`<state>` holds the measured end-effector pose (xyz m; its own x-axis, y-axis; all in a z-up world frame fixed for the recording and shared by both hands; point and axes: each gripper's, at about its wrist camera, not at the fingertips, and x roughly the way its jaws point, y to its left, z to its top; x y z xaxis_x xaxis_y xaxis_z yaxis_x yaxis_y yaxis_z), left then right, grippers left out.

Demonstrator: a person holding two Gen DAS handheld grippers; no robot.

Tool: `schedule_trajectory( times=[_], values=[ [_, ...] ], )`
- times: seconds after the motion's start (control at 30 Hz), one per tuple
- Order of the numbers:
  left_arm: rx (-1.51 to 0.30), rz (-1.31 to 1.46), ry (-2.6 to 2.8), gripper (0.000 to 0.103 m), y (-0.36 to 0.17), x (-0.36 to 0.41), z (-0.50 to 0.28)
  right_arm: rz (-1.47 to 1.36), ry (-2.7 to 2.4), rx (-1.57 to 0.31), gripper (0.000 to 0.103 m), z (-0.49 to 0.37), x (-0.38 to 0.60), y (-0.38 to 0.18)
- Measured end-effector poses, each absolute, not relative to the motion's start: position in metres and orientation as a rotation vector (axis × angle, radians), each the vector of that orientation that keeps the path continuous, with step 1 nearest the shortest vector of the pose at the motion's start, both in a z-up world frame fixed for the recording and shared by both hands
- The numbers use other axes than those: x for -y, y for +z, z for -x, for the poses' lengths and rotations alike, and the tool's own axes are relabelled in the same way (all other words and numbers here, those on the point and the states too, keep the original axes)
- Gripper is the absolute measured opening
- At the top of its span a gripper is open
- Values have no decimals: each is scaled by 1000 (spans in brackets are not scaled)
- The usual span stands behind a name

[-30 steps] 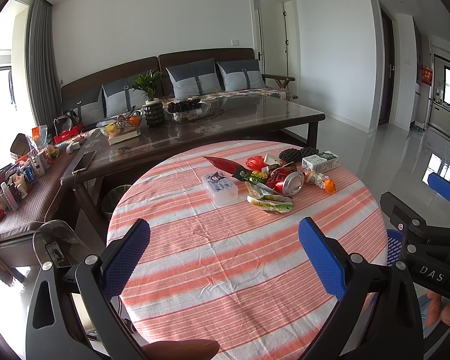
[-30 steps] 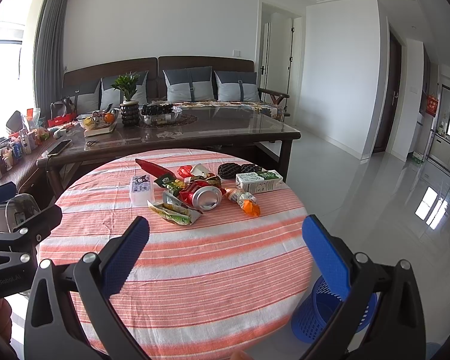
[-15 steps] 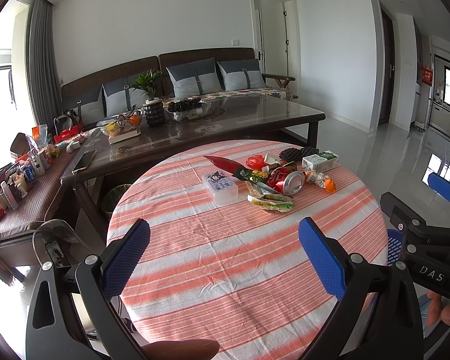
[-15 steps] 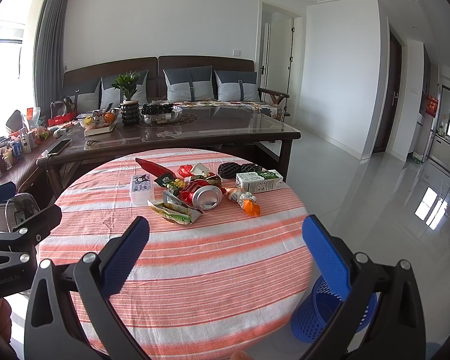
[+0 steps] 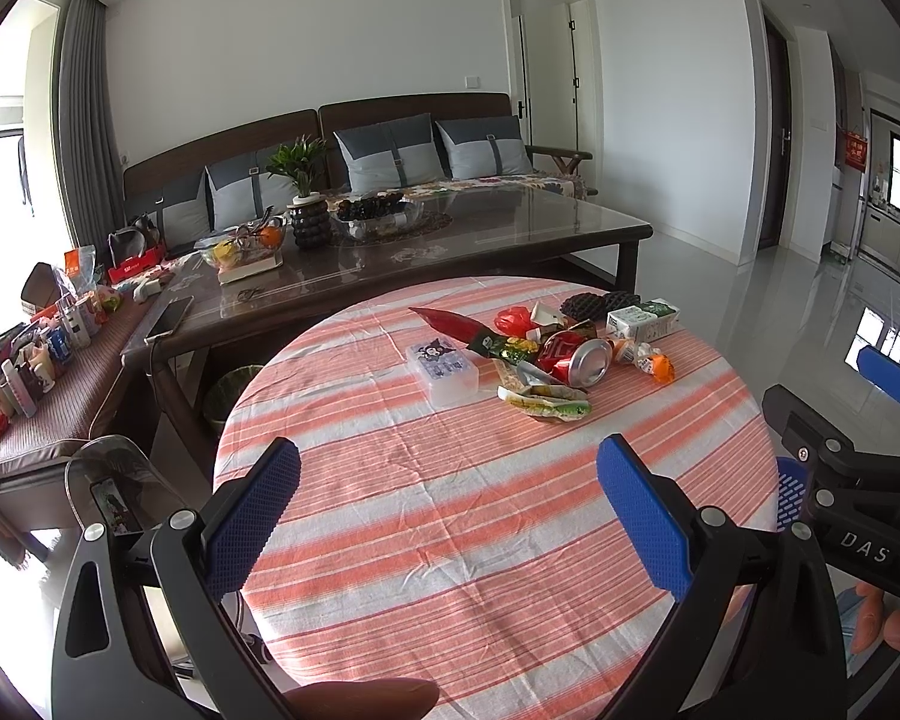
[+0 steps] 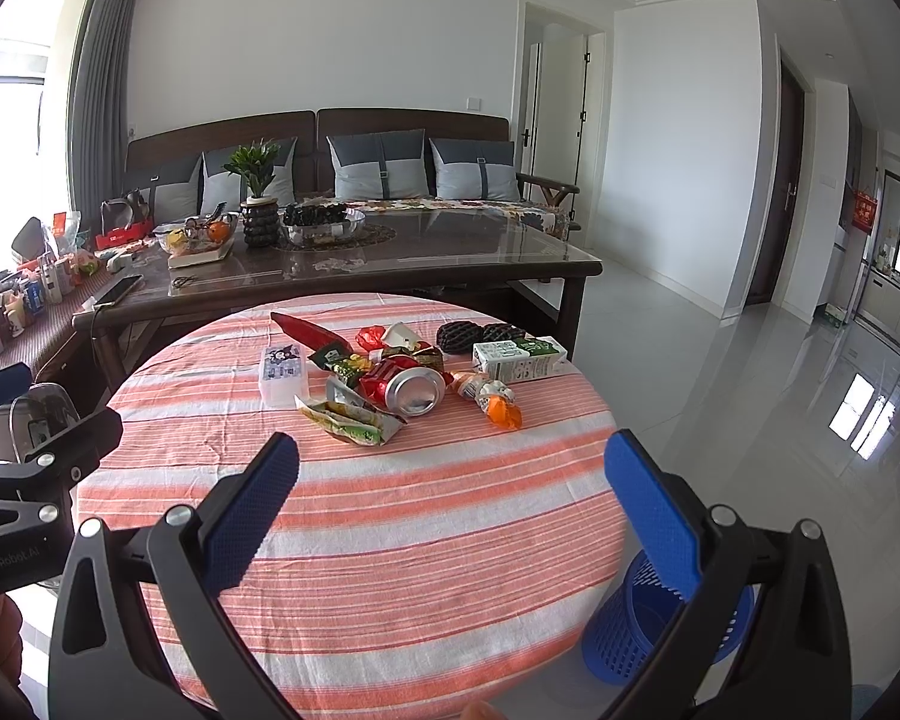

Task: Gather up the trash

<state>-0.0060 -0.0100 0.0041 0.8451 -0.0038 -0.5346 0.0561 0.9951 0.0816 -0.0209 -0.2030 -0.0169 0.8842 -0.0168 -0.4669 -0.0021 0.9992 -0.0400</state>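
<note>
While both grippers, left (image 5: 447,516) and right (image 6: 450,510), are held spread and empty over the near table (image 6: 390,540) edge, the trash pile (image 6: 408,381) at the far side is best approached singly, the can (image 6: 411,387) first, then dropped into the blue bin (image 6: 648,630).

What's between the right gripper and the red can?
Only a green snack wrapper and striped tablecloth separate the open right gripper from the red can, per the right wrist view.

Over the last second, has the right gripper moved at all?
No. In the right wrist view the right gripper frames the crushed red can and the blue basket exactly as before, fingers wide apart.
</note>
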Motion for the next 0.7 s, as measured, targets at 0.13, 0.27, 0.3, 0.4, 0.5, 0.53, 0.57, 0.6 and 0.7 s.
schedule_trajectory(
  times=[0.13, 0.27, 0.3, 0.4, 0.5, 0.53, 0.57, 0.6, 0.7],
  values=[
    [-563, -95, -32, 98, 4, 9, 5, 40, -9, -487, 99, 21, 204, -18],
    [-564, -94, -31, 98, 4, 10, 8, 40, -8, -487, 99, 21, 203, -18],
    [-563, -95, -31, 98, 4, 10, 6, 40, -9, -488, 99, 21, 204, -17],
    [-564, -95, -29, 98, 4, 10, 7, 41, -8, -491, 99, 22, 204, -18],
    [-567, -93, -25, 98, 3, 9, 10, 40, -6, -493, 99, 23, 204, -23],
    [-568, -93, -23, 98, 3, 8, 11, 40, -6, -493, 98, 22, 204, -22],
    [-569, -92, -22, 98, 1, 6, 10, 40, -5, -494, 99, 22, 204, -22],
    [-571, -92, -21, 98, 0, 3, 10, 38, -5, -494, 99, 23, 205, -22],
    [-572, -91, -21, 98, -1, -1, 8, 40, -6, -495, 99, 22, 204, -21]
  ],
)
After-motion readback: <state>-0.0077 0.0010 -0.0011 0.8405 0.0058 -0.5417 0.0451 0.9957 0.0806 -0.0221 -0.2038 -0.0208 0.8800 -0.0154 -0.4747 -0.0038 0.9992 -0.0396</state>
